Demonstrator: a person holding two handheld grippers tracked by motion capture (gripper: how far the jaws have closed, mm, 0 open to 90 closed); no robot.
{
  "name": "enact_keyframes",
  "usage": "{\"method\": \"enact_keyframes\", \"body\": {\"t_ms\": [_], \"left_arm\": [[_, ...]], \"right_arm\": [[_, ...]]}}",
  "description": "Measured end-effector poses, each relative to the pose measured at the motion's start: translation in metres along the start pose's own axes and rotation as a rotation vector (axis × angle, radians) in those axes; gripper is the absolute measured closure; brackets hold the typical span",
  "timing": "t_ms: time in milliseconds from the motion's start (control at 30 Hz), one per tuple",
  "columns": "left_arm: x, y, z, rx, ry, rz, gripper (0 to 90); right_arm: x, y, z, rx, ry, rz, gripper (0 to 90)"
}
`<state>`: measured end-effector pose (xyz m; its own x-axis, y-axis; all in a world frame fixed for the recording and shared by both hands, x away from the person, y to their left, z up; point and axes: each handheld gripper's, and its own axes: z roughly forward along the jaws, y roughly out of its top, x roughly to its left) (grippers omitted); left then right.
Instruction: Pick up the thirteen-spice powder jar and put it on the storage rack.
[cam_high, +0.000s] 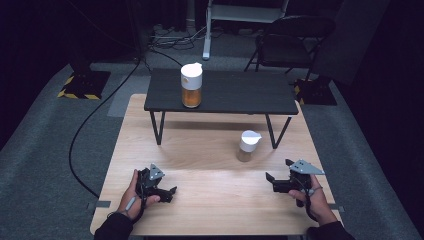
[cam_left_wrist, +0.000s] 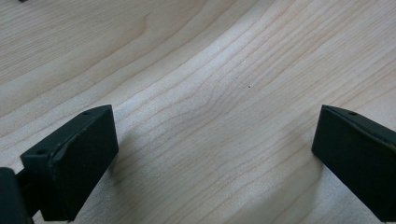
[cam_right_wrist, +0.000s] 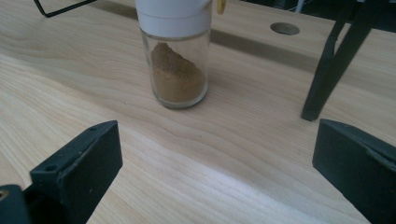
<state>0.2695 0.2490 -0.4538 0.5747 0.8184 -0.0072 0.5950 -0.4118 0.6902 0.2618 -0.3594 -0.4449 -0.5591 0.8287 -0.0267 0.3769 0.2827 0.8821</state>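
Both grippers' fingers released over the table (cam_high: 210, 200); right gripper (cam_right_wrist: 215, 163) view reveals brown powder in the jar (cam_right_wrist: 177, 70) ahead.

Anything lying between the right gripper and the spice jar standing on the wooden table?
Nothing: in the right gripper view, bare wood runs from the open right gripper to the spice jar.

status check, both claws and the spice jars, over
Left claw open, empty, low over the wooden table. Right claw open, empty, facing the small spice jar. Taller jar up on the black shelf. Nothing between right claw and small jar.
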Motion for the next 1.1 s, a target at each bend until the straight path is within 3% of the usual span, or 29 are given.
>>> {"method": "enact_keyframes", "body": {"t_ms": [1100], "left_arm": [[0.001, 0.0, 0.0, 0.001, -0.003, 0.003, 0.4]], "right_arm": [[0.019, 0.028, 0.057, -0.034, 0.025, 0.002, 1.1]]}}
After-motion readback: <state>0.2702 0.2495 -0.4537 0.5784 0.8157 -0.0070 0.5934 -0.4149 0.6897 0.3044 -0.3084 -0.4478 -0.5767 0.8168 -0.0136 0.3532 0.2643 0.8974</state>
